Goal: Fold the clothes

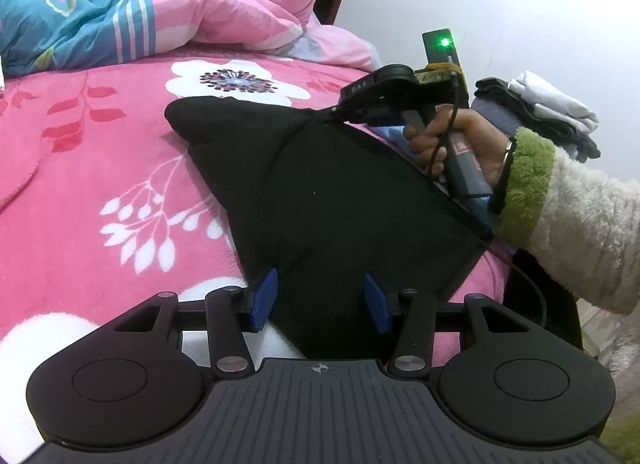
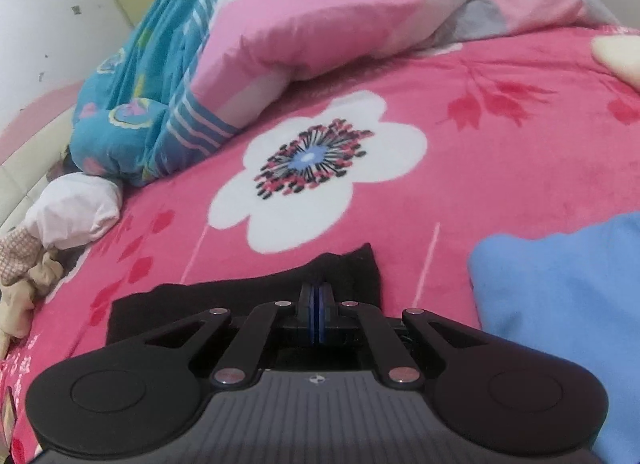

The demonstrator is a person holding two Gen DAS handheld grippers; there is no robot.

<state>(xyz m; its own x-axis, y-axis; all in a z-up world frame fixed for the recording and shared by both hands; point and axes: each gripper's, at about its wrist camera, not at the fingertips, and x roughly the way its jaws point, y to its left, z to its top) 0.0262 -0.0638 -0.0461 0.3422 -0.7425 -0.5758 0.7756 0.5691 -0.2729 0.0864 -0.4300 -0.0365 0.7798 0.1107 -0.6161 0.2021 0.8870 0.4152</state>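
A black garment [image 1: 328, 200] lies on the pink flowered bed cover [image 1: 100, 168]. My left gripper [image 1: 320, 300] is open, its blue pads [image 1: 264, 298] apart over the garment's near edge. My right gripper [image 1: 326, 117] shows in the left wrist view, shut on the garment's far corner and lifting it slightly. In the right wrist view the right gripper [image 2: 319, 296] has its blue pads pressed together on the black garment [image 2: 248, 296].
A rumpled pink and blue quilt [image 1: 132, 4] lies at the head of the bed. A stack of folded clothes [image 1: 536, 112] sits at the right. A blue cloth [image 2: 560, 304] lies right of my right gripper. A white bundle [image 2: 76, 208] lies at the bed's left edge.
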